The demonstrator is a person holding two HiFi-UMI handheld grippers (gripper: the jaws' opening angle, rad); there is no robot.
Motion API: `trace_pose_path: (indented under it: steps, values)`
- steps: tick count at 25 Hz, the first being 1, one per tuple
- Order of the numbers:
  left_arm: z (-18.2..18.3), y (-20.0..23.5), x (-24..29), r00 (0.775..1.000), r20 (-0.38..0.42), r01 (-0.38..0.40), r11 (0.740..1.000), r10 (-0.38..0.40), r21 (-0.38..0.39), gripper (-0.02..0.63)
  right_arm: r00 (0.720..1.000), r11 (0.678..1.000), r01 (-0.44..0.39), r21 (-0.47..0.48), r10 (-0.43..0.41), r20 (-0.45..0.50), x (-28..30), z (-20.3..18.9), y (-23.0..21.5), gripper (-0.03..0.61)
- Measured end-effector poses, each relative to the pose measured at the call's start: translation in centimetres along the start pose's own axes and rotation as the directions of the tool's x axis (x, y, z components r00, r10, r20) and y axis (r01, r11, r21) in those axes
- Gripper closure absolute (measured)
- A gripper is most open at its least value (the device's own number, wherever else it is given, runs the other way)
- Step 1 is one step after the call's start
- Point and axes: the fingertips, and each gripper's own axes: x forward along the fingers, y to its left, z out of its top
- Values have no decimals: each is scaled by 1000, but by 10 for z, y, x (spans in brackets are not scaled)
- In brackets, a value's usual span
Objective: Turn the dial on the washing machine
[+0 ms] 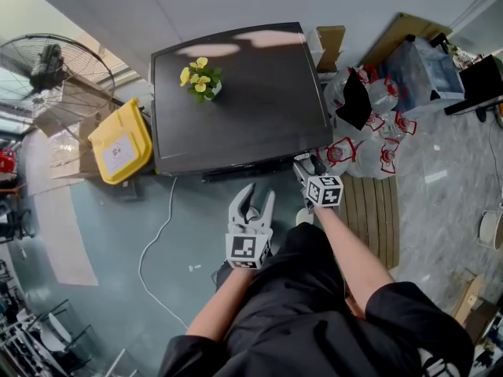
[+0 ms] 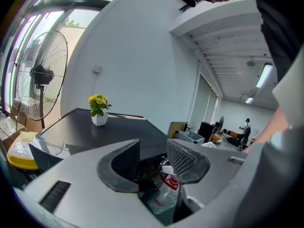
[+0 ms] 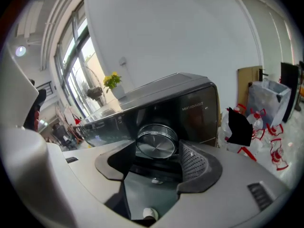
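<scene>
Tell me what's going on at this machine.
A person stands in front of a dark washing machine with a gripper in each hand. The right gripper is up at the front panel, its jaws apart on either side of the silver dial, not closed on it yet. The left gripper hangs back from the machine, open and empty. A small pot of yellow flowers sits on the lid.

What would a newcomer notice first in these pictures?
The big dark washing machine fills the middle of the head view, with yellow flowers standing on its top. At its front, the shiny round dial sits just ahead of the open right gripper. A large fan stands to the left of the machine.
</scene>
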Motion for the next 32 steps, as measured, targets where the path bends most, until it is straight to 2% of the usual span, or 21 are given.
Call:
trace_pose_path:
  steps: [3,9,17,21,32]
  values:
    - [1,0,0,1000,4,-2,1000,2,-5,457,999,995,42,-94,-43,-12,-2,0,0,322]
    - [2,3,-1,1000,6,-7,1000,7,-6,457,994,974,97,-204,-105,-30,-5,-4,2,322]
    - [0,4,-1,1000,-2,-9,1000,9,-3,457,986,924,137,-357,-161,-38,-1,-1,8,322]
    - [1,7,-1,1000,-1,-12,1000,12,0,457,986,929,146,-339,-165,-28,0,0,7,322]
    - [0,4,4,1000,-1,-3,1000,3,6,457,997,973,81,-217,-81,10,-2,6,5,325]
